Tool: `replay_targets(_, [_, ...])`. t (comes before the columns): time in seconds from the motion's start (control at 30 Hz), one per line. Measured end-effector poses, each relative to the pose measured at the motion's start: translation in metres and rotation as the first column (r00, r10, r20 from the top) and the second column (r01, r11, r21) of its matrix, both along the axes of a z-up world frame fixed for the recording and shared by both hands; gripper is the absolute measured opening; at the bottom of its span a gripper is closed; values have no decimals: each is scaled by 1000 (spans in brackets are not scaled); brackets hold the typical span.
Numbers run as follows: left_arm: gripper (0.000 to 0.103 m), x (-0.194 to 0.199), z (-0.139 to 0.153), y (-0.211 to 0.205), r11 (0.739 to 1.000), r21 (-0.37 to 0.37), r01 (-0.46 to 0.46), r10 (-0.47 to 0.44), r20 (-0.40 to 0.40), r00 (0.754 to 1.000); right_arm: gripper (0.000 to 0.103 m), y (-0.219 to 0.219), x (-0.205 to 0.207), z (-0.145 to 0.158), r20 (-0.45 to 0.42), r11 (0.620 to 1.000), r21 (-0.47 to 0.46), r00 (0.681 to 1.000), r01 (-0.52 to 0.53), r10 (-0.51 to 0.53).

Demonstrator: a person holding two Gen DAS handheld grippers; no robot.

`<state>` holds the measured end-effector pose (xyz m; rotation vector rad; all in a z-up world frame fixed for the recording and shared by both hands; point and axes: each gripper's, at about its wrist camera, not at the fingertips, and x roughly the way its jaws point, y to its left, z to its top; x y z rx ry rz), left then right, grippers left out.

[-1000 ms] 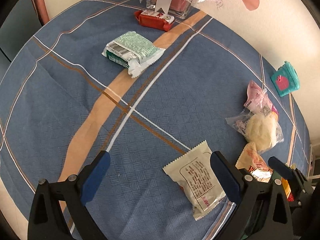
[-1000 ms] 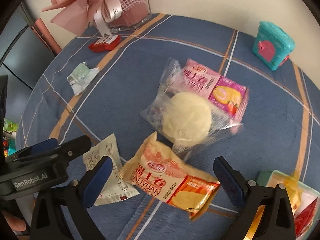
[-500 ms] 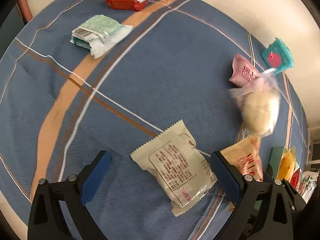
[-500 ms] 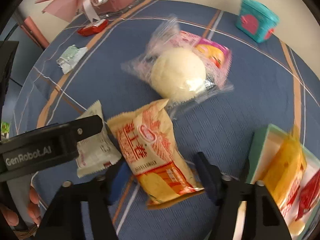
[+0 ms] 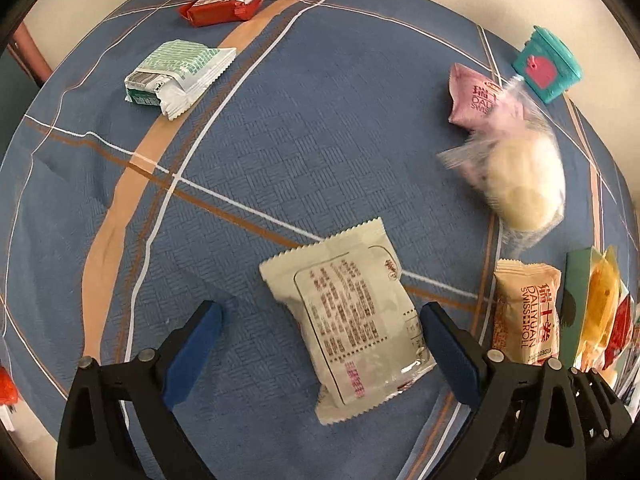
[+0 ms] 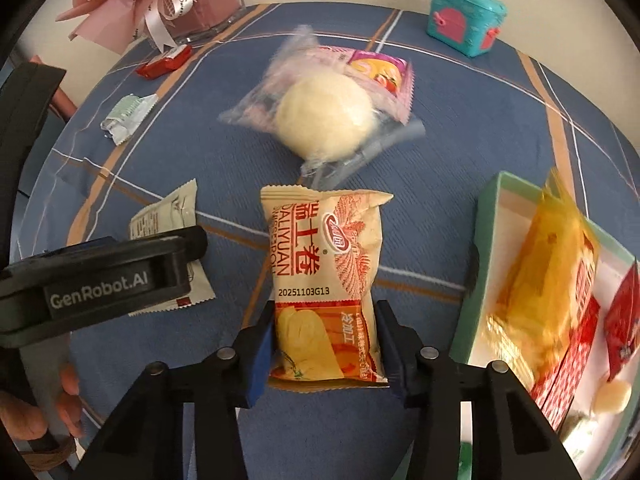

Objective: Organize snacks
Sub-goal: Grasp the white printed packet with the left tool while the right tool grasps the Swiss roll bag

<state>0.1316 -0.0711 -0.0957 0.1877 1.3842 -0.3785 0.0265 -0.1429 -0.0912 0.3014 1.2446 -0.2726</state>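
1. On the left, the left gripper [image 5: 320, 322] is seen spread wide and holding nothing, its blue-padded fingers set either side of a cream foil snack packet printed with red text [image 5: 352, 328]; the right pad appears to be just at the packet's edge, though contact cannot be told
2. That cream packet lies flat on the blue checked tablecloth [image 5: 320, 120], directly ahead of the left gripper, its long axis running roughly forward and slightly leftward from the jaws
3. In the centre, the right gripper [image 6: 326, 344] is shown closed onto the near end of an orange-and-cream Swiss-roll wrapper [image 6: 324, 272], whose long axis points straight ahead of the jaws
4. To the right, a green-rimmed white box [image 6: 480, 248] sits just beside that wrapper, with a yellow wrapped snack and red packets already lying in it; the right gripper is judged the nearer arm to it, so a short carry rightward is likely called for
5. Counted loose on the cloth: one cream packet, one orange roll, one round pale bun in clear film [image 6: 324, 116] lying over one pink roll wrapper [image 6: 376, 68], one green-and-white biscuit packet [image 5: 176, 72], one red bar [image 5: 220, 8]
6. Also counted: one teal toy chest [image 6: 464, 18] and one pink-wrapped bouquet in a clear holder [image 6: 160, 4]
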Motion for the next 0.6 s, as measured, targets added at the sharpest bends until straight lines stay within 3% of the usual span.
replay_targets(0.13, [77, -11, 7, 5, 1000, -1, 7, -7, 18, 1000, 45, 0, -3, 0, -5, 1000, 13, 1000, 19, -19])
replay_targets(0.37, [56, -27, 14, 4, 1000, 7, 16, -16, 30, 999, 40, -6, -14, 3, -9, 997, 57, 998, 55, -55])
replay_targets(0.6, [54, -38, 26, 13, 997, -72, 19, -18, 20, 1000, 40, -3, -14, 6, -12, 996, 59, 997, 72, -72])
